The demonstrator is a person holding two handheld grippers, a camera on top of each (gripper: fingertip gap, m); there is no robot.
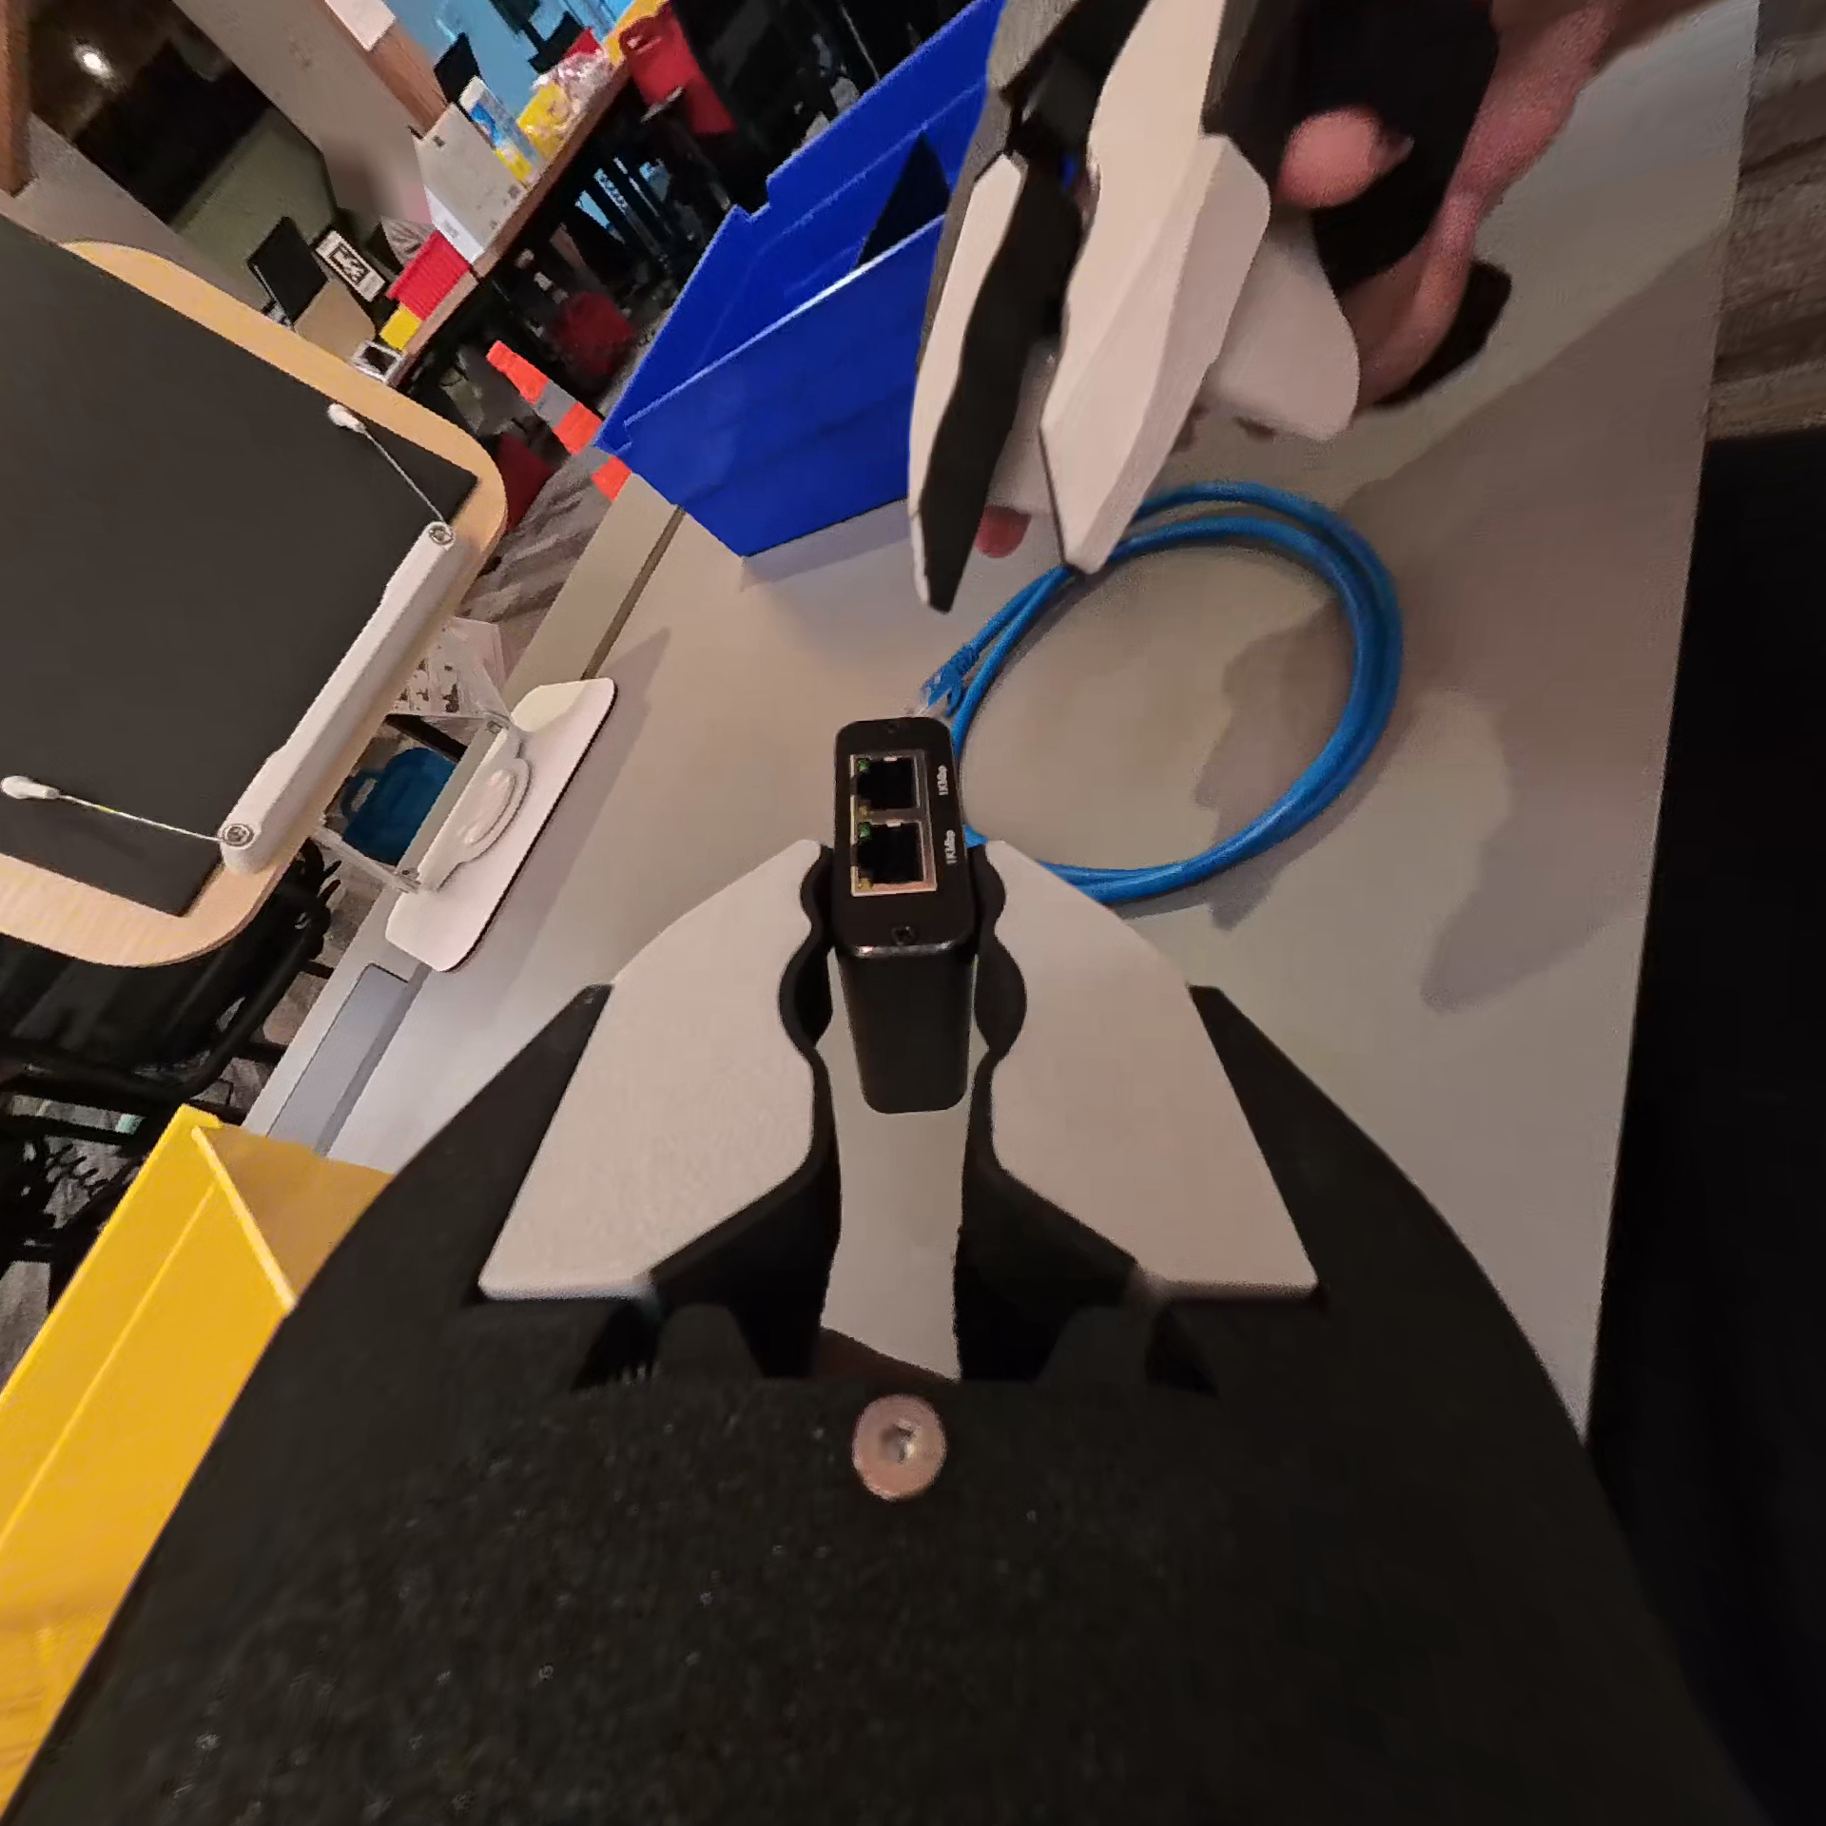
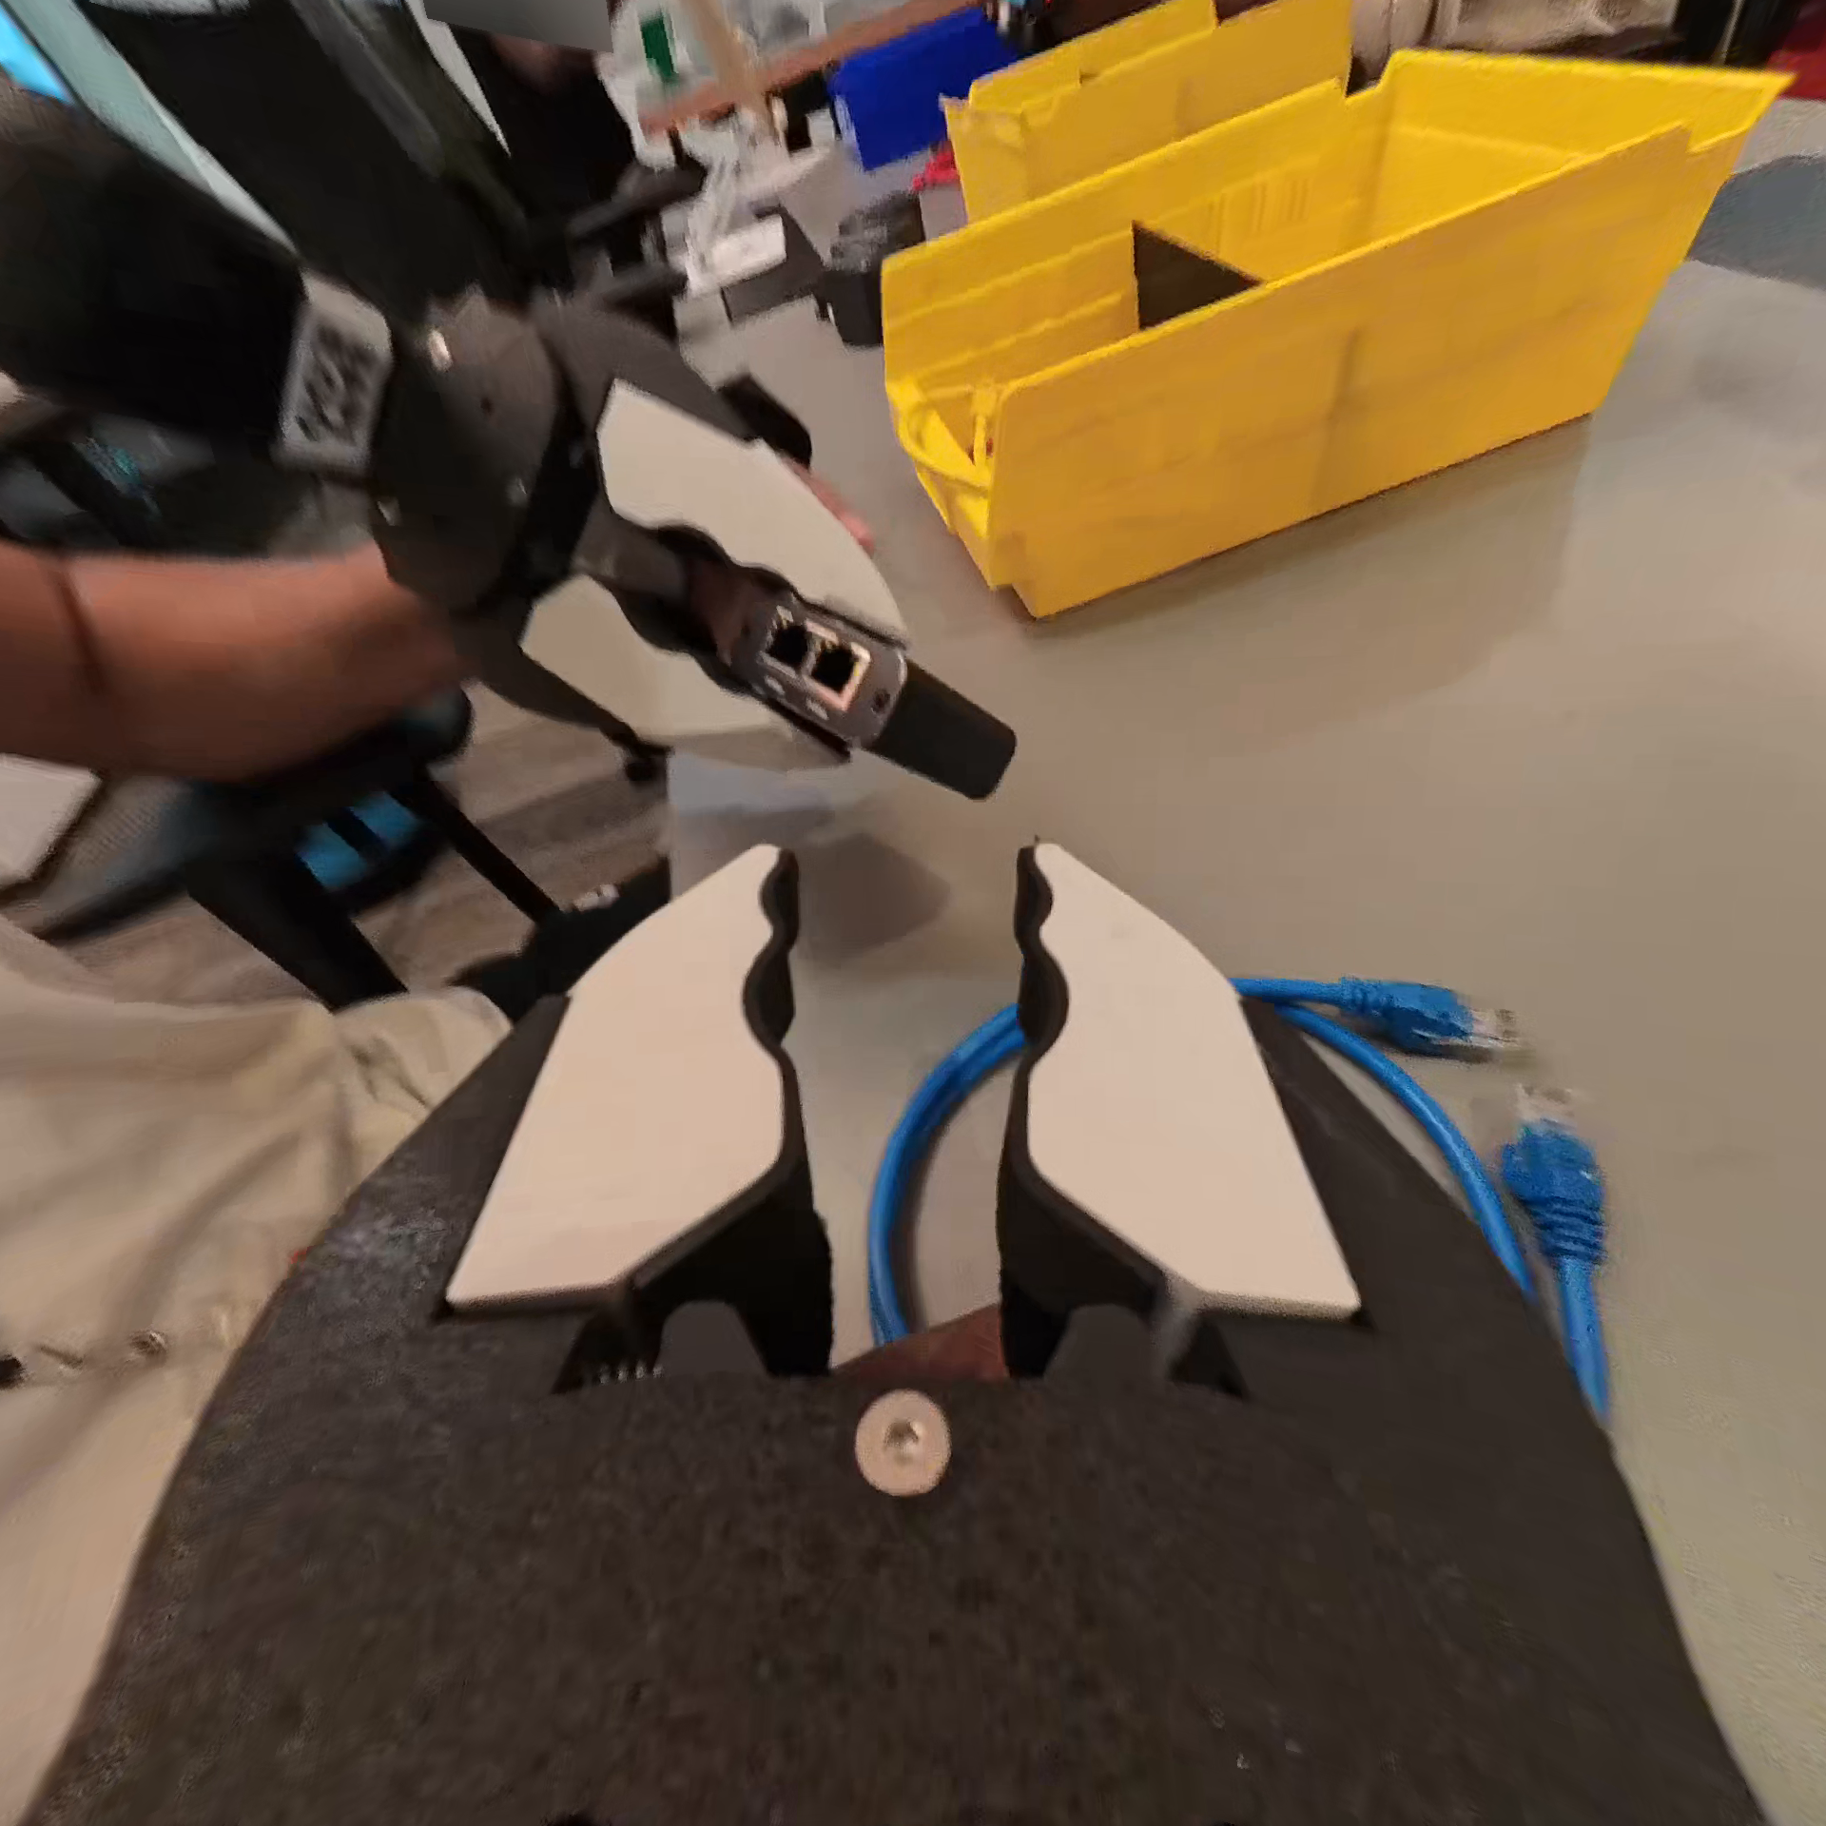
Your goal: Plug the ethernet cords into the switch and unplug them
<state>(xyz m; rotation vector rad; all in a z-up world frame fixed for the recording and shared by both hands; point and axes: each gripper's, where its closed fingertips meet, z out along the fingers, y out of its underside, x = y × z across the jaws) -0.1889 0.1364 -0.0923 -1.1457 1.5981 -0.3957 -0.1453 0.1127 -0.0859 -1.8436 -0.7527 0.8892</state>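
Here the black switch (image 1: 894,894) is clamped by the left gripper (image 1: 897,870) — its rear end hidden between the fingers. The right gripper (image 2: 904,865) is held agape, empty, above the blue cord (image 2: 1462,1107); the small print beside the ports cannot be made out.

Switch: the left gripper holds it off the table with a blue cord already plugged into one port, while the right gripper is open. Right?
Not quite. Both ports of the switch are empty in the left wrist view; the blue cord lies unplugged on the table. The left gripper does hold the switch, and the right gripper is open.
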